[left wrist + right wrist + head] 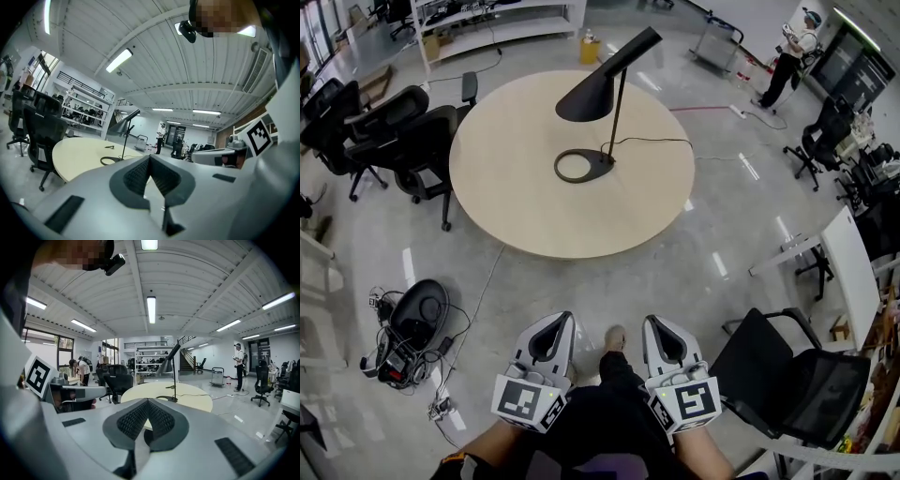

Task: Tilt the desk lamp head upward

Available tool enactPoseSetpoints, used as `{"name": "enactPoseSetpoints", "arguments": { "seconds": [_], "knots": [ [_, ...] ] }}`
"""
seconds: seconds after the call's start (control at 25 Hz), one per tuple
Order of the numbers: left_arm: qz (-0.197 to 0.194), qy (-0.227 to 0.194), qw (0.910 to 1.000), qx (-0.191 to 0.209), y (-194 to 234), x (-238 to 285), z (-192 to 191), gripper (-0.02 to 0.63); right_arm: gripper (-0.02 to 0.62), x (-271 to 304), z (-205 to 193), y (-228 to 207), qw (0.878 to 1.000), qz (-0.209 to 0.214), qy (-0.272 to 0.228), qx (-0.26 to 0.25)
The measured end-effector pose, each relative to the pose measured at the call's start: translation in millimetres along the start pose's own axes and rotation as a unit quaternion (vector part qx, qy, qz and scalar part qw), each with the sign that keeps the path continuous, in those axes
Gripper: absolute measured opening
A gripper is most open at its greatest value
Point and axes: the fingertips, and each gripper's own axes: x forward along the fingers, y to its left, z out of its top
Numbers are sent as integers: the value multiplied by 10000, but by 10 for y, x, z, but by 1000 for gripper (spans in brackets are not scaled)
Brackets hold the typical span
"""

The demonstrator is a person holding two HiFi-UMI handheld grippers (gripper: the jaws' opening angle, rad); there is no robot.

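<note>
A black desk lamp [614, 94] stands near the middle of the round beige table [506, 178]. Its cone head [592, 94] slopes down to the left, and a ring base [581, 166] rests on the tabletop. Both grippers are held close to the person's body, far from the table. My left gripper [551, 330] is shut and empty. My right gripper [664, 330] is shut and empty too. The lamp [123, 126] shows small in the left gripper view, and the lamp [169, 363] appears beyond the jaws in the right gripper view.
Black office chairs [408, 141] crowd the table's left side. Another black chair [797, 375] stands at my right. A tangle of cables and gear [408, 333] lies on the floor at left. A person [789, 58] stands far back right. A black cord [661, 141] runs off the table.
</note>
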Motion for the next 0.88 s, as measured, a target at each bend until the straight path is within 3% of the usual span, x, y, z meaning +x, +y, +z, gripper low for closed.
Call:
{"name": "enactPoseSetpoints", "arguments": {
  "seconds": [0.24, 0.56, 0.88],
  "knots": [
    [310, -13, 9995, 10, 209, 413, 66, 34, 15, 480, 73, -286, 9995, 293, -93, 49],
    [793, -159, 9967, 104, 242, 1381, 382, 34, 15, 1124, 375, -1102, 9965, 810, -226, -27],
    [1378, -159, 9903, -57, 356, 2150, 427, 34, 15, 1592, 520, -1860, 9912, 1275, -325, -117]
  ]
}}
